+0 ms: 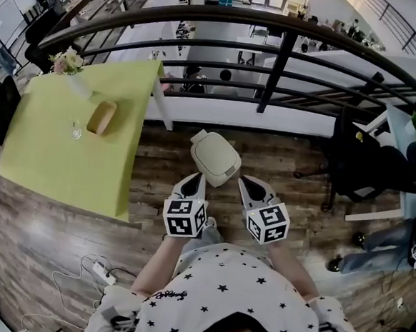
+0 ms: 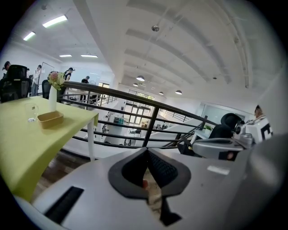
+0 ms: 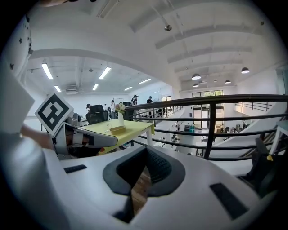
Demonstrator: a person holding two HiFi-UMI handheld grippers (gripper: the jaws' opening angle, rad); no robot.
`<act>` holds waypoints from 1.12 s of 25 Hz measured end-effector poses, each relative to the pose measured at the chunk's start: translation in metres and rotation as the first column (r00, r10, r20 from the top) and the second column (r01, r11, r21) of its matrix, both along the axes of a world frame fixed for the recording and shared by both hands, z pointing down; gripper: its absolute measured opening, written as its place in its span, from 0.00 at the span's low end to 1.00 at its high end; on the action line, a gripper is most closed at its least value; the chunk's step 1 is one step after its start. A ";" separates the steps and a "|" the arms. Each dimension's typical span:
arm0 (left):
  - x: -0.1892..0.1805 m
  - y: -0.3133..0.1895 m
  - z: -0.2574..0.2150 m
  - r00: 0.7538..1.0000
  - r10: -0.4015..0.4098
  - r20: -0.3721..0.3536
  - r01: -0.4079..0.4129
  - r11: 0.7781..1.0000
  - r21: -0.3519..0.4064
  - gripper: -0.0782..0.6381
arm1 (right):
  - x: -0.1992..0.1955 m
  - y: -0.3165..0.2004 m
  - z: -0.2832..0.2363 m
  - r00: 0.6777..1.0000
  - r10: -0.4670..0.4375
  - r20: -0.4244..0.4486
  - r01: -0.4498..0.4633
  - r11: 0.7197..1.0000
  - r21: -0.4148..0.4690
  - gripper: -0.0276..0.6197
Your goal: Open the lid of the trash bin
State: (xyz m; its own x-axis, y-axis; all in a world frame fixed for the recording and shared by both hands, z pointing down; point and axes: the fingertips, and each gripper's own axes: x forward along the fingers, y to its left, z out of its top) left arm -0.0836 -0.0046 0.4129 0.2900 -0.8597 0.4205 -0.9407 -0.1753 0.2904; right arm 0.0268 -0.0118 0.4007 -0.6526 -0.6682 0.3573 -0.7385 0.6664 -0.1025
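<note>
Holding the left gripper [image 1: 196, 180] and right gripper [image 1: 249, 186] pressed together and empty, pointing at the trash bin [image 1: 224, 171] on the floor [image 1: 295, 153] just ahead, lid [image 1: 212, 152] still down, likely getting ready to lift it.

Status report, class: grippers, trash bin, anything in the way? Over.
Left gripper, right gripper: jaws together, empty. Trash bin on floor ahead, lid down, neither gripper on it. Nothing seen in the way.

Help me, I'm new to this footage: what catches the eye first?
The cream trash bin, lid shut, stands on the wood floor just ahead of the left gripper and right gripper, both shut and empty. A lime-green table sits to its left, a dark railing beyond.
</note>
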 end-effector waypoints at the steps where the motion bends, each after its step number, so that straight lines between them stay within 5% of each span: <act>1: -0.004 -0.008 0.003 1.000 0.003 -0.002 -0.003 1.000 -0.002 0.12 | -0.003 -0.008 0.004 1.000 0.006 -0.006 -0.006 1.000 -0.004 0.03; 13: -0.041 -0.067 0.053 1.000 0.006 -0.003 -0.006 0.996 -0.094 0.12 | -0.027 -0.085 0.057 0.996 0.068 -0.064 -0.073 0.994 -0.083 0.03; 28: -0.039 -0.130 0.150 1.000 -0.021 0.003 0.021 0.974 -0.227 0.12 | -0.016 -0.157 0.172 0.989 0.047 -0.140 -0.078 0.973 -0.219 0.03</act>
State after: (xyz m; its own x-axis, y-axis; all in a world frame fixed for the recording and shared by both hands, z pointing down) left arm -0.1227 -0.1349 0.5631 0.2727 -0.7475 0.6057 -0.9437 -0.0852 0.3197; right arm 0.0106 -0.1689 0.5725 -0.5484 -0.5999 0.5826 -0.7951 0.5899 -0.1409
